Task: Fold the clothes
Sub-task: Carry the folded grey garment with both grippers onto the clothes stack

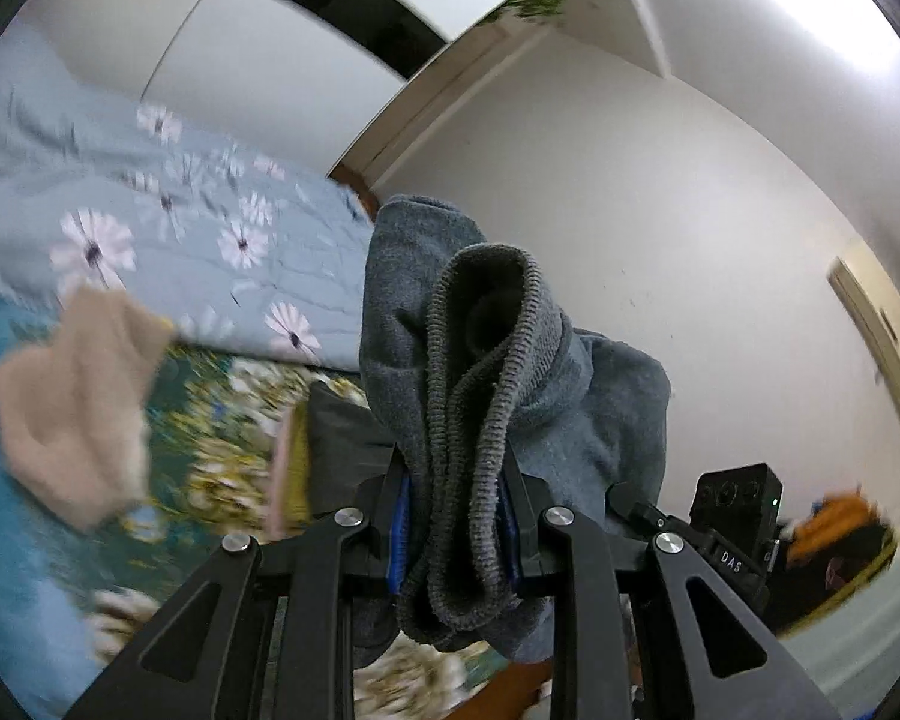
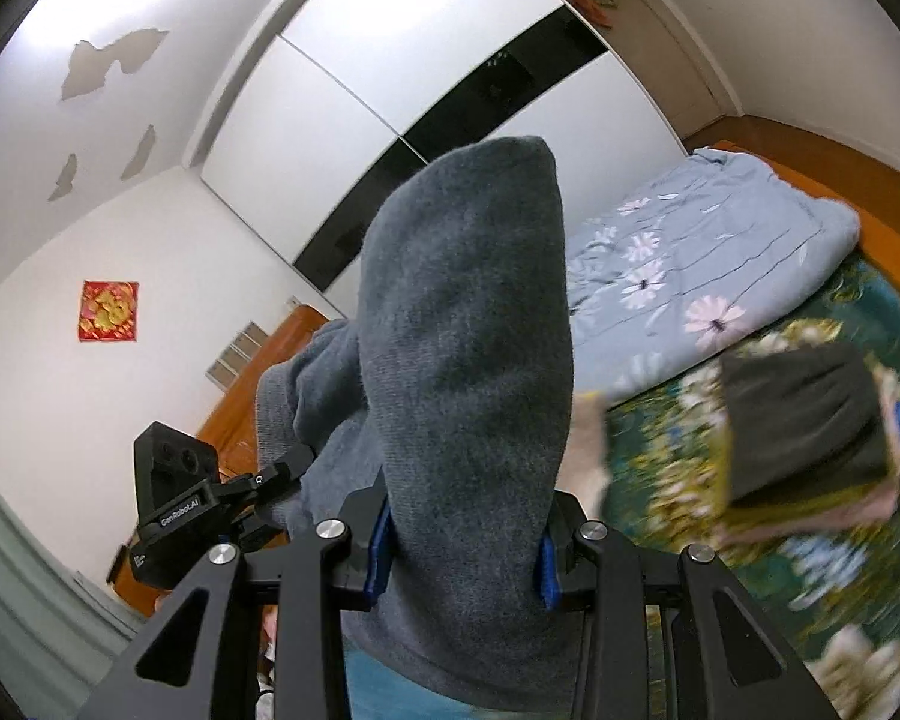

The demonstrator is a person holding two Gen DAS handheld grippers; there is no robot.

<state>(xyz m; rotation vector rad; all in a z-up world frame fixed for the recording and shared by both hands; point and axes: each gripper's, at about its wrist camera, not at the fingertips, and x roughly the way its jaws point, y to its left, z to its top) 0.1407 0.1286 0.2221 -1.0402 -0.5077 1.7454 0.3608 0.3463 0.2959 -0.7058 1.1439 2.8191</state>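
Bright indoor light, ceiling glare in upper corners, heavy fisheye curvature, dark vignette rim, motion blur across bedspread (image 2: pixel 810 570) and edges

Grey sock (image 1: pixel 480 360), ribbed cuff, between blue-padded black left gripper (image 1: pixel 456 516). Quilt (image 1: pixel 210 222): pale blue, white daisy print. Bedsheet (image 1: pixel 24 570): teal, yellow-white floral. Left of gripper: beige sock (image 1: pixel 72 402). Wall hanging (image 2: pixel 108 312): red and gold.

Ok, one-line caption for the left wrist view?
Left gripper clamps the ribbed cuff of a grey sock above the floral bedspread.
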